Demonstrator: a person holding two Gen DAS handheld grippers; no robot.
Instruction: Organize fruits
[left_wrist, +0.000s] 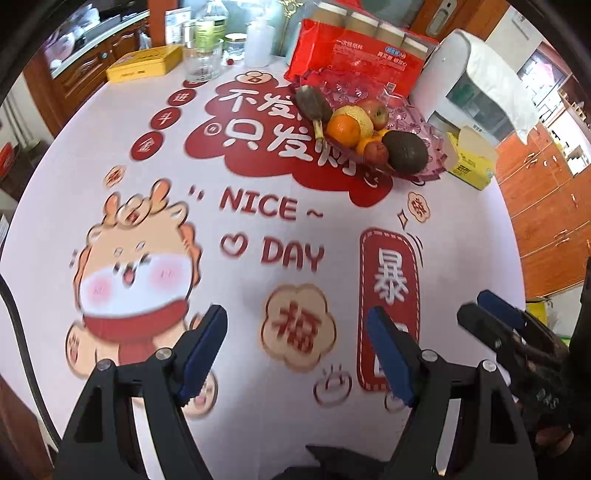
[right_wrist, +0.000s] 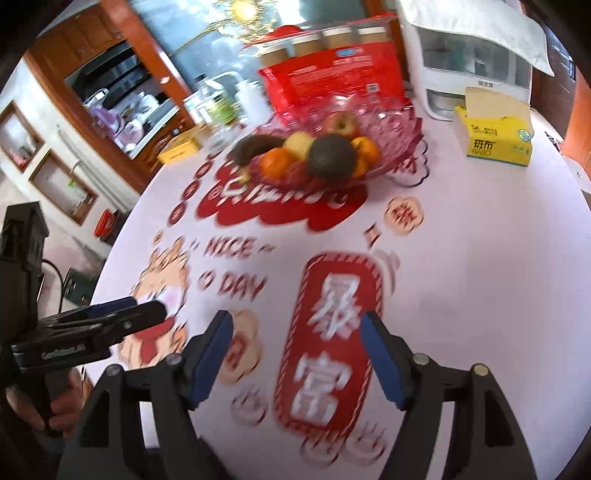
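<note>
A pink glass fruit bowl (left_wrist: 428, 136) (right_wrist: 402, 125) stands at the far side of the table. It holds an avocado (left_wrist: 405, 152) (right_wrist: 331, 156), oranges (left_wrist: 343, 131) (right_wrist: 275, 165), apples (left_wrist: 376, 112) (right_wrist: 341, 123), a yellow fruit (left_wrist: 356, 116) and a dark banana (left_wrist: 314, 105) (right_wrist: 255, 146) on its left rim. My left gripper (left_wrist: 297, 350) is open and empty above the near table. My right gripper (right_wrist: 297, 354) is open and empty too, and also shows in the left wrist view (left_wrist: 491, 314).
The table has a printed pink cloth (left_wrist: 258, 229). Behind the bowl stand a red cup pack (left_wrist: 354, 55), a white appliance (left_wrist: 476, 81) and a yellow tissue box (right_wrist: 495, 136). A yellow tin (left_wrist: 146, 64), a glass (left_wrist: 203, 61) and bottles are at the back left.
</note>
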